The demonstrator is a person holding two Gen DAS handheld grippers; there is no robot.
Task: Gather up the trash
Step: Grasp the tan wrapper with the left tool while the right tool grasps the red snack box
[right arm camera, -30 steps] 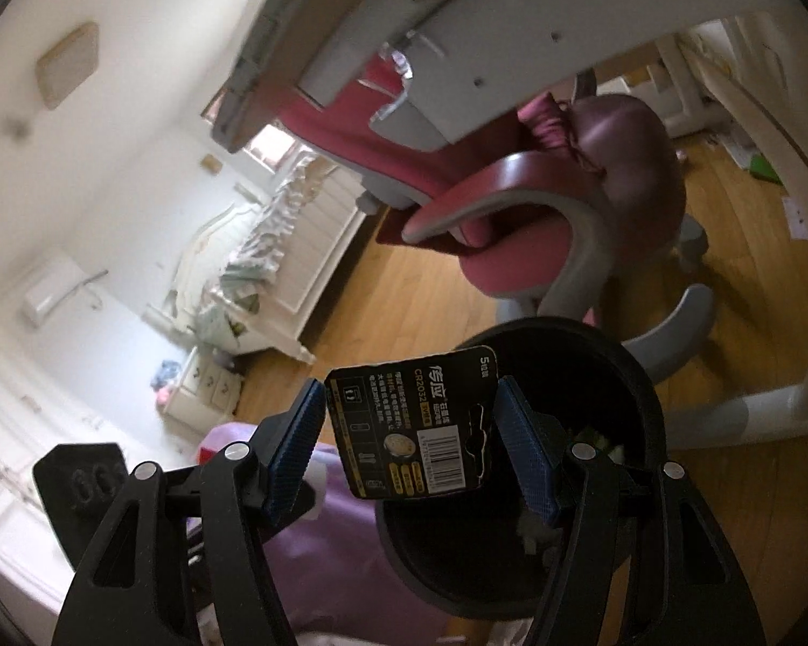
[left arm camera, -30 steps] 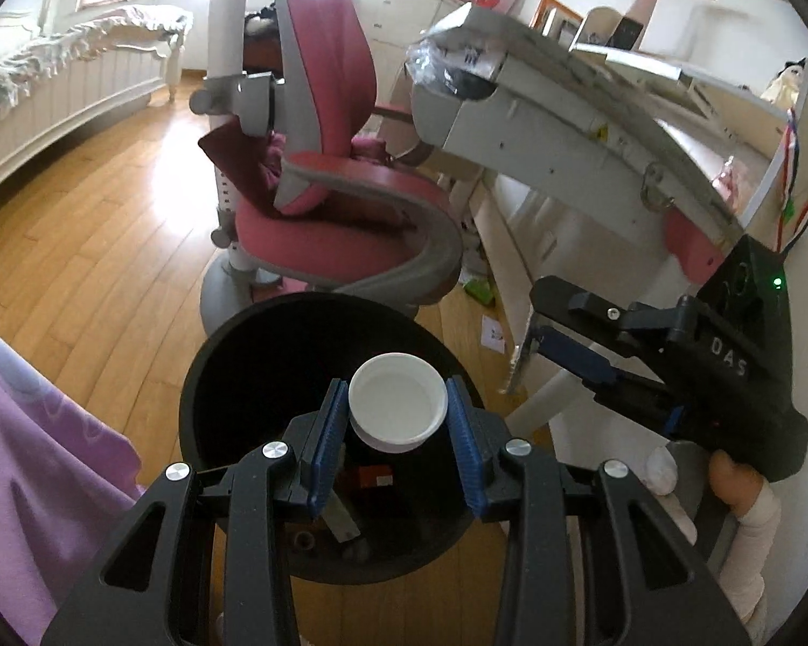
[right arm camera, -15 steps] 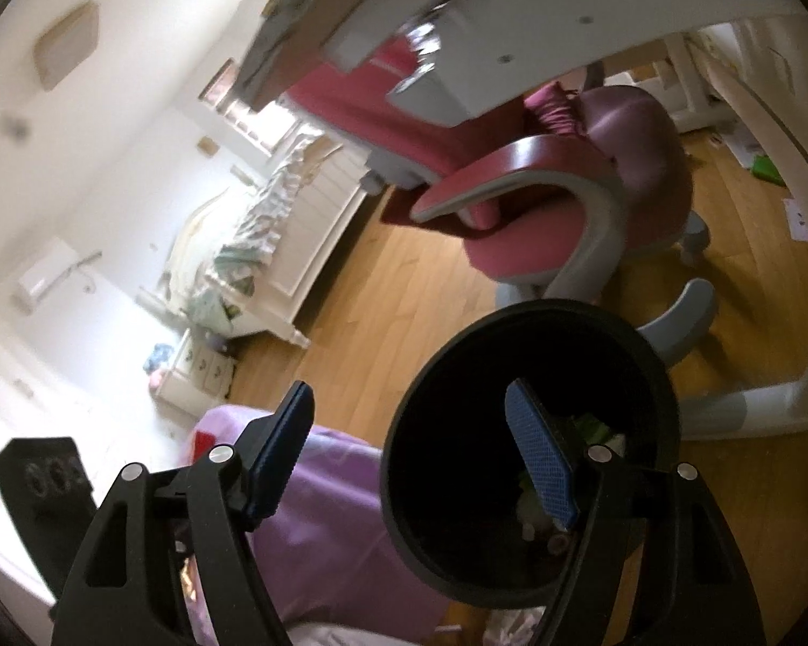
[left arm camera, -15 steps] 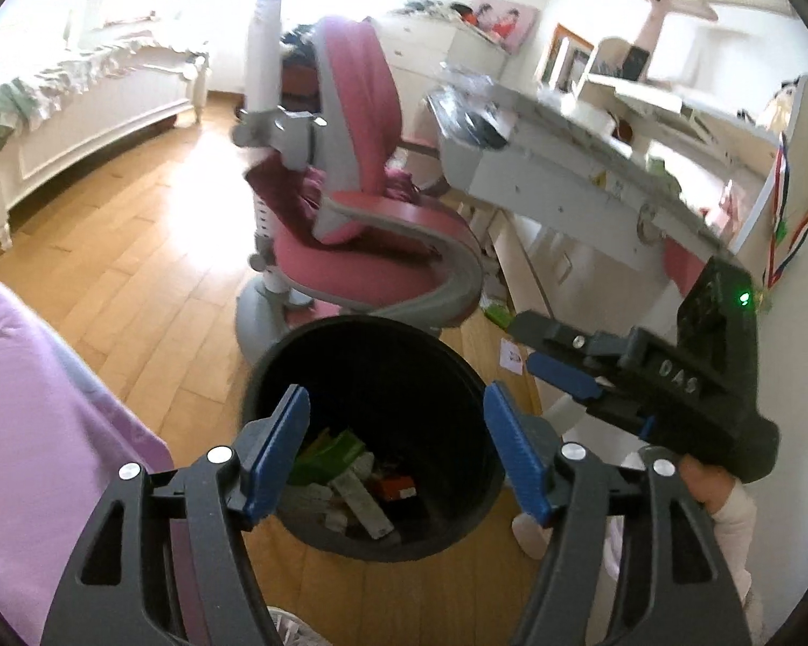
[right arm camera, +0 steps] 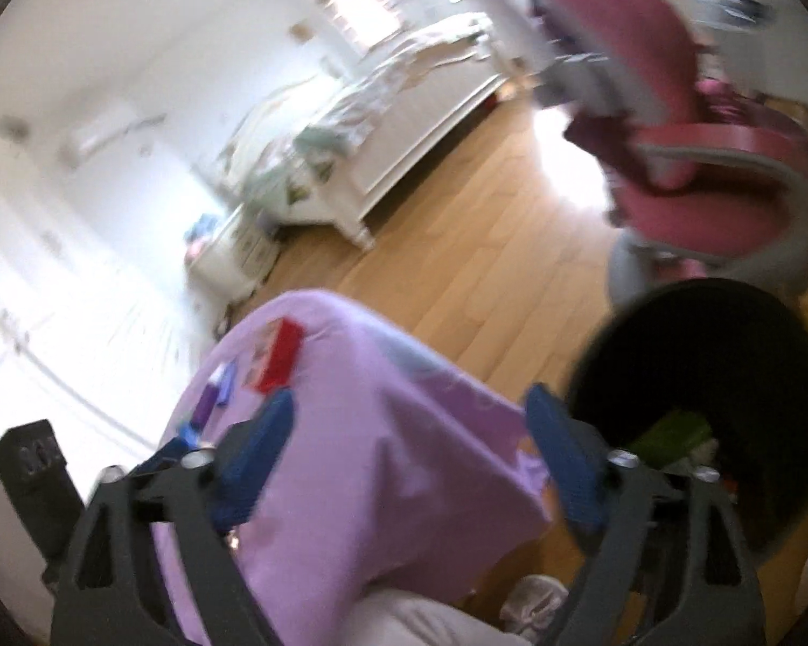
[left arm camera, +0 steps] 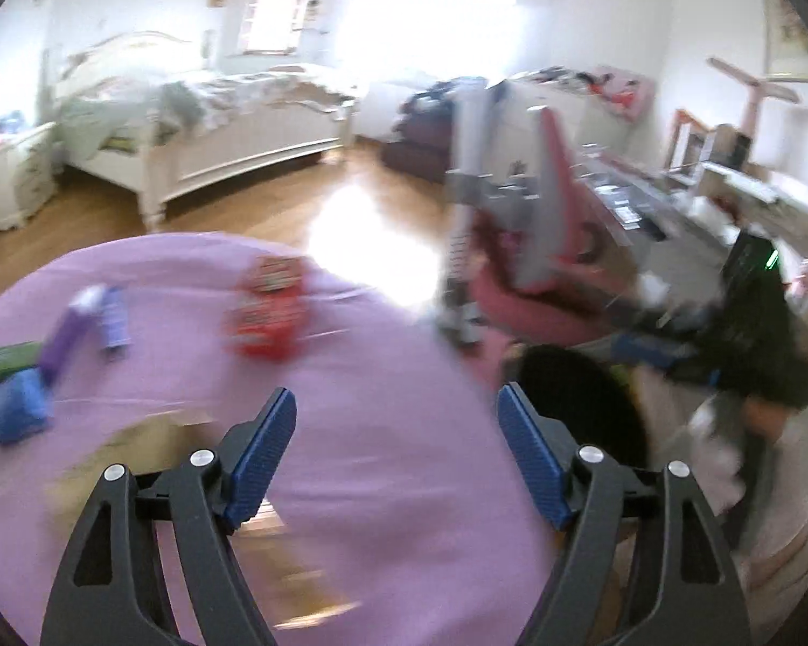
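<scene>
A purple-covered table carries blurred trash: a red packet, a purple tube, a small lavender bottle, a green piece and a blue piece. My left gripper hangs over the cloth, its jaws opening with nothing between them. The black trash bin stands right of it. In the right wrist view my right gripper is over the table's corner, jaws opening and empty. The red packet lies beyond its left finger, the bin to the right holds green trash.
A pink and grey desk chair stands behind the bin on the wooden floor. A white bed lies along the far wall. The cluttered desk is at the right. A brownish paper lies by my left finger.
The left gripper let the white cup go and the right let the black card go over the bin. Both then swung left to the purple table with wider jaws.
</scene>
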